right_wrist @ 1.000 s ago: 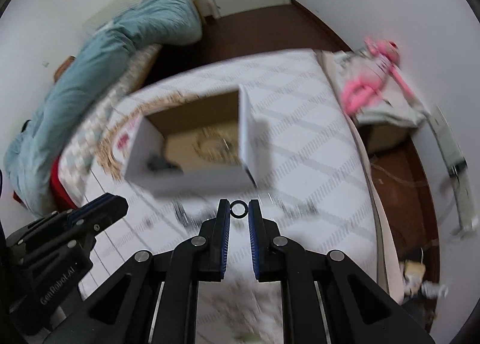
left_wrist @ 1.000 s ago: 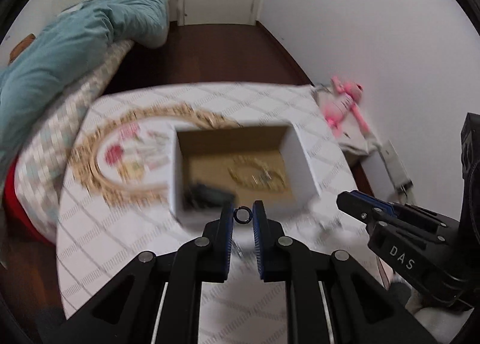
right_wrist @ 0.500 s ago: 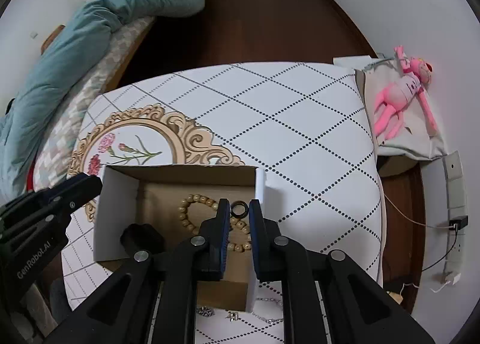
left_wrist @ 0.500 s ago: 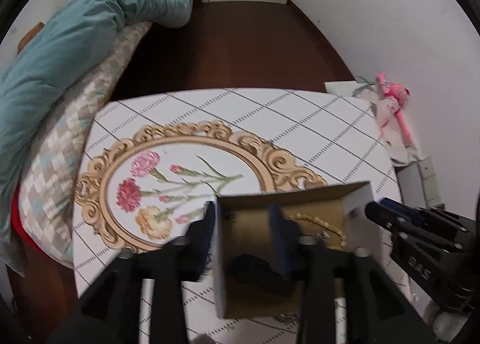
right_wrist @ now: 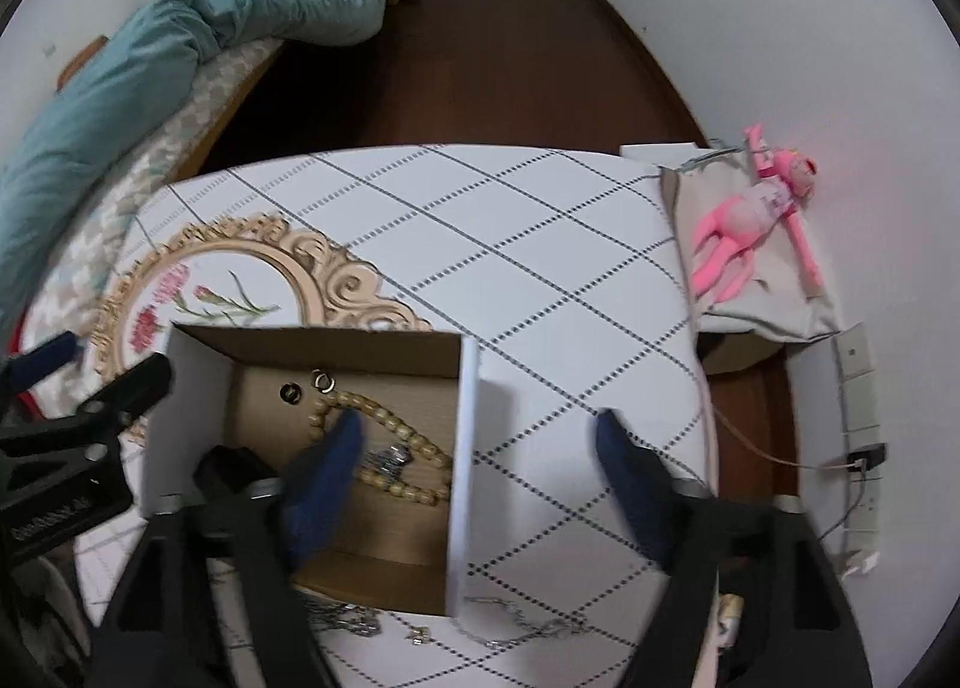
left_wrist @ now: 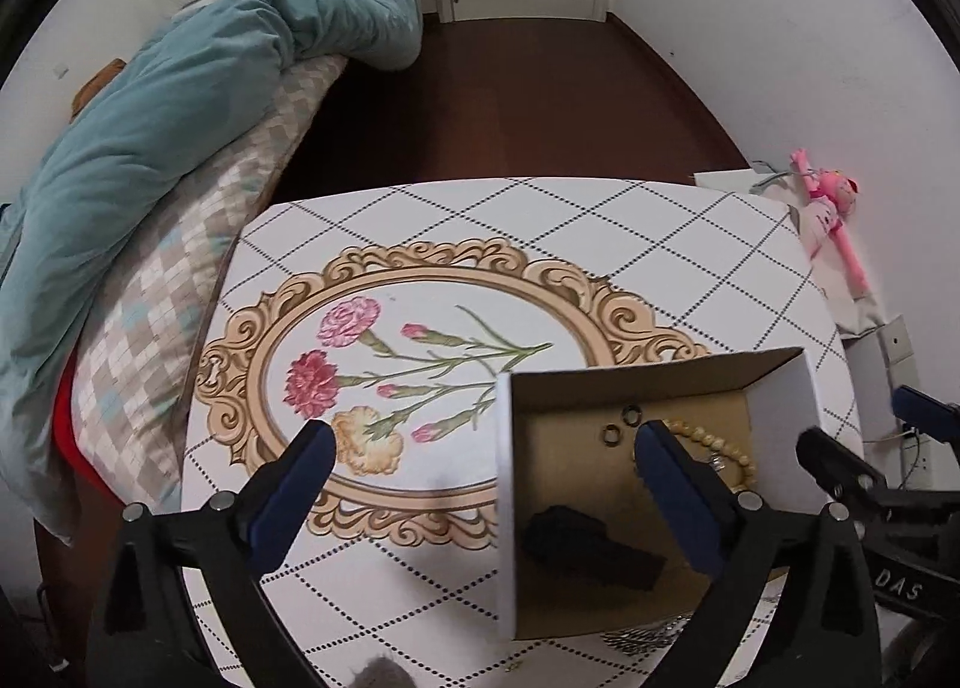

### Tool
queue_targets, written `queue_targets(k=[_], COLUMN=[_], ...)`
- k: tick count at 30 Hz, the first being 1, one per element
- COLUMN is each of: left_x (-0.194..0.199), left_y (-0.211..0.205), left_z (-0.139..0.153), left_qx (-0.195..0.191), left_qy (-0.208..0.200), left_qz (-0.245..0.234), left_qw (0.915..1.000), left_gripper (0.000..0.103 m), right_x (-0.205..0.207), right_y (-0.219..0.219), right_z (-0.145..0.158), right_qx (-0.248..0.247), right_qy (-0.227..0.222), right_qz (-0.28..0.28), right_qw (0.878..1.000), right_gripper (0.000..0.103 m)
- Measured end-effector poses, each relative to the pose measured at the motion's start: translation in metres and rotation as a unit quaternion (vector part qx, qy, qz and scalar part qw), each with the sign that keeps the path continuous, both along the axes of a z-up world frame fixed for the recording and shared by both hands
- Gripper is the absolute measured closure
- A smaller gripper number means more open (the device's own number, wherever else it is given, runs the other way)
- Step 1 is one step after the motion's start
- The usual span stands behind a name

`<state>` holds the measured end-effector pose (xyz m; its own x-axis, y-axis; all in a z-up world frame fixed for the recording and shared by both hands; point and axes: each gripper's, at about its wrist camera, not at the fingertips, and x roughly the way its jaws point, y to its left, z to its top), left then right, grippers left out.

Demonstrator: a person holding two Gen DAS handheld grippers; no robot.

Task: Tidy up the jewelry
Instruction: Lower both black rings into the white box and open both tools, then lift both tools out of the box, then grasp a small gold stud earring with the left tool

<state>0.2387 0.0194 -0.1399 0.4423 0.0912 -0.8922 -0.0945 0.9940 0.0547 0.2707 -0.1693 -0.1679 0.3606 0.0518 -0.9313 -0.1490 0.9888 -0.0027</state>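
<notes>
Diamond-checked table stands between bed and white wall.

A matt cardboard box, white outside and raw brown within, holds glossy cream beads and dull metal rings on a smooth printed tablecloth, beside rumpled teal bedding and dark polished wood flooring.

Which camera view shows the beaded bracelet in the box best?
The right wrist view: nearly the whole loop of the beaded bracelet lies visible on the cardboard box floor. In the left wrist view only a short arc of the bracelet shows, the rest hidden behind a finger of the left gripper.
</notes>
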Motion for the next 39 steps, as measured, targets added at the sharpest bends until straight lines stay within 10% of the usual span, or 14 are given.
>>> queue_targets(k=[24,39], left_x=[-0.076,-0.138], left_y=[-0.004,0.007], left_z=[0.049,-0.050], left_qx=[-0.030,0.000], left_qy=[-0.062,0.016], left_qz=[0.007,0.047], left_qw=[0.9976,0.9988], left_gripper=[0.000,0.000], right_x=[-0.081,-0.128], right_y=[-0.017,-0.089], right_z=[0.065,-0.038], right_qx=[0.028,0.028], right_qy=[-0.068,0.011], right_qz=[-0.021,-0.091], right_qw=[0.997,0.995], right_gripper=[0.000,0.005])
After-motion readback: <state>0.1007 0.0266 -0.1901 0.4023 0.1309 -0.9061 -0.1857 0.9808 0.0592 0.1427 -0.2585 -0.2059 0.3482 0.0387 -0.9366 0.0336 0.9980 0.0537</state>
